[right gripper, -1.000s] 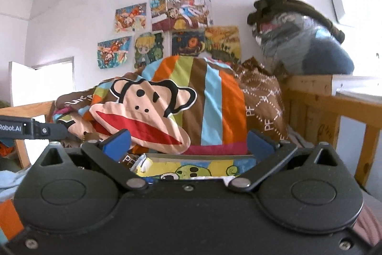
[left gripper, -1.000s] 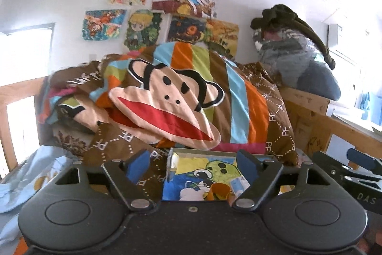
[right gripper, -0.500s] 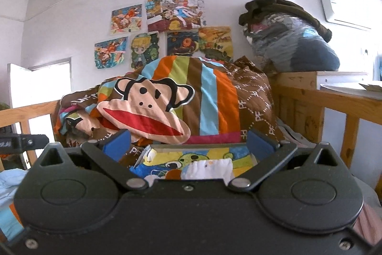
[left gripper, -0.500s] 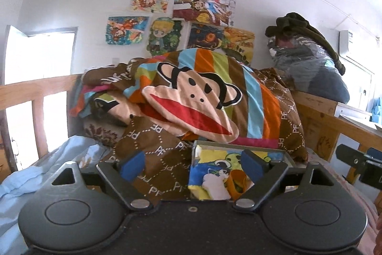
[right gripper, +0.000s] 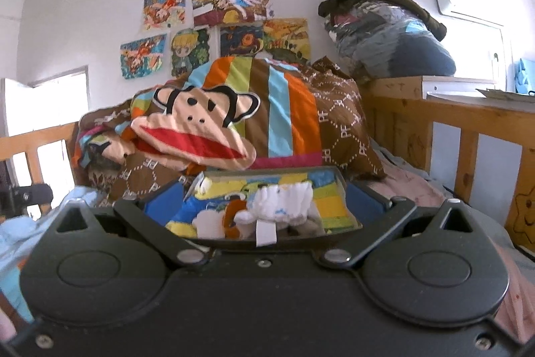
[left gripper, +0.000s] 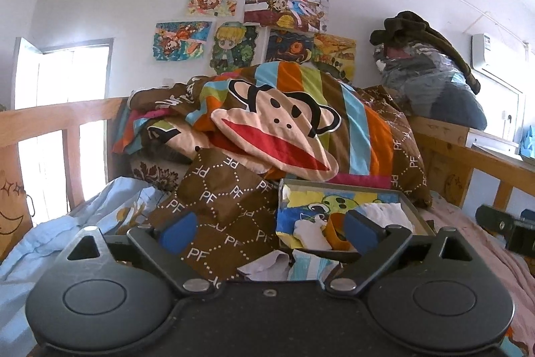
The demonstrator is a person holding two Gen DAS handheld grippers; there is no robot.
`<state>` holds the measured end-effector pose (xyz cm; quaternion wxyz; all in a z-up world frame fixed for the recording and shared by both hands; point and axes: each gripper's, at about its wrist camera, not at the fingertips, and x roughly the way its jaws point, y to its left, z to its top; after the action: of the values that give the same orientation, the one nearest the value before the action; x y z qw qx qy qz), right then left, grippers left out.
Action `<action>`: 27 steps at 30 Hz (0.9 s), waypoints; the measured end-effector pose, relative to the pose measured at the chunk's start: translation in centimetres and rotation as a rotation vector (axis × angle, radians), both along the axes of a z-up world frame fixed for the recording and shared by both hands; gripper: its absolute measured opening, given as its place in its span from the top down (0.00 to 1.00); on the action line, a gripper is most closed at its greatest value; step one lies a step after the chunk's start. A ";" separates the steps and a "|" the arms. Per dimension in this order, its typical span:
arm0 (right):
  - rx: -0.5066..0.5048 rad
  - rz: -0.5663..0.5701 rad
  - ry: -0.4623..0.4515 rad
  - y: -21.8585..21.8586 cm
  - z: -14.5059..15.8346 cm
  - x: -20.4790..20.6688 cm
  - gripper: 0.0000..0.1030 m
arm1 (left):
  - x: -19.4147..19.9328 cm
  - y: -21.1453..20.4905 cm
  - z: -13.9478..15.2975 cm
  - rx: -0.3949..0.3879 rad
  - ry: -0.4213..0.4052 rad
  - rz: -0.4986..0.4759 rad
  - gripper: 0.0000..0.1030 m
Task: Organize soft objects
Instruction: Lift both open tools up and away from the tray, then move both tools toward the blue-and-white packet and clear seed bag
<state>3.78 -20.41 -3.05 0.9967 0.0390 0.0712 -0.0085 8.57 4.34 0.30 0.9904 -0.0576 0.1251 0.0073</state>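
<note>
A colourful cartoon-print storage box [left gripper: 406,211] sits open on the bed in front of a striped monkey-face quilt [left gripper: 277,126]. White socks [left gripper: 384,213] and an orange item lie inside it. More white cloth [left gripper: 267,263] lies on the bed beside the box. My left gripper [left gripper: 267,228] is open and empty, just short of the box's left side. In the right wrist view the box [right gripper: 337,189] sits between the fingers of my open right gripper [right gripper: 264,206], with white socks [right gripper: 284,196] in it. The quilt [right gripper: 234,122] is behind.
A brown PF-print cover [left gripper: 217,206] spreads left of the box. A light blue sheet [left gripper: 50,240] lies at left. Wooden bed rails stand at left [left gripper: 60,119] and right [right gripper: 468,129]. A bagged bundle of clothes [right gripper: 391,35] sits on the right shelf. The right gripper shows at the left view's edge [left gripper: 508,230].
Both grippers have pulled back and tilted so more of the box and the socks inside it shows. The left view has swung left. Both stay open.
</note>
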 end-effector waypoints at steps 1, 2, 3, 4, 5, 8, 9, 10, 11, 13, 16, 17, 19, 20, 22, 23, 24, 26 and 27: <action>-0.007 0.002 0.008 0.2 -0.3 -0.5 0.00 | -0.3 0.0 -0.1 -0.001 -0.001 -0.004 0.06; -0.012 0.004 0.015 0.4 -0.5 -1.0 0.00 | -0.6 0.1 -0.2 -0.002 -0.003 -0.008 0.05; -0.016 0.006 0.023 0.6 -0.6 -1.3 0.00 | -0.8 0.1 -0.3 -0.003 -0.005 -0.011 0.04; -0.017 0.008 0.031 0.8 -0.8 -1.7 0.00 | -1.1 0.2 -0.4 -0.004 -0.006 -0.015 0.03; -0.018 0.011 0.040 0.9 -1.0 -2.1 0.00 | -1.2 0.2 -0.5 -0.005 -0.006 -0.020 0.02; -0.029 0.021 0.063 1.5 -1.5 -2.8 0.00 | -1.8 0.3 -0.7 -0.008 -0.005 -0.032 0.01; -0.033 0.023 0.066 1.7 -1.6 -3.0 0.00 | -1.9 0.4 -0.7 -0.011 -0.002 -0.037 0.01; -0.035 0.024 0.069 1.8 -1.7 -3.3 0.00 | -2.0 0.4 -0.8 -0.014 0.002 -0.042 0.01; -0.034 0.024 0.072 1.9 -1.8 -3.5 0.00 | -2.1 0.5 -0.9 -0.018 0.007 -0.044 0.01; -0.022 0.021 0.088 2.0 -1.8 -3.7 0.00 | -2.2 0.6 -1.1 -0.031 0.022 -0.049 0.01; -0.011 0.019 0.115 1.9 -2.2 -3.8 0.00 | -2.3 0.8 -1.4 -0.053 0.042 -0.049 0.01; -0.015 0.018 0.118 2.0 -2.3 -4.0 0.00 | -2.2 0.8 -1.5 -0.060 0.052 -0.050 0.01; -0.030 0.016 0.120 2.2 -2.4 -4.2 0.00 | -2.2 0.8 -1.8 -0.074 0.074 -0.050 0.01; -0.036 0.016 0.121 2.3 -2.5 -4.3 0.00 | -2.1 0.7 -1.9 -0.076 0.081 -0.051 0.01; -0.048 0.019 0.124 2.4 -2.6 -4.4 0.00 | -2.0 0.5 -2.1 -0.077 0.097 -0.060 0.01; -0.057 0.020 0.122 2.6 -2.6 -4.5 0.00 | -2.0 0.4 -2.2 -0.076 0.104 -0.070 0.01; -0.065 0.022 0.122 2.6 -2.6 -4.6 0.00 | -1.9 0.3 -2.4 -0.073 0.110 -0.076 0.01; -0.080 0.026 0.125 2.8 -2.6 -4.5 0.00 | -1.9 0.0 -2.5 -0.065 0.122 -0.082 0.01; -0.083 0.027 0.127 2.9 -2.6 -4.5 0.00 | -1.9 -0.1 -2.6 -0.061 0.124 -0.086 0.01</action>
<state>-0.68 -17.53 -5.64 0.9909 -0.0041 0.1342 -0.0005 6.68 4.25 -2.27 0.9780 -0.0815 0.1889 -0.0356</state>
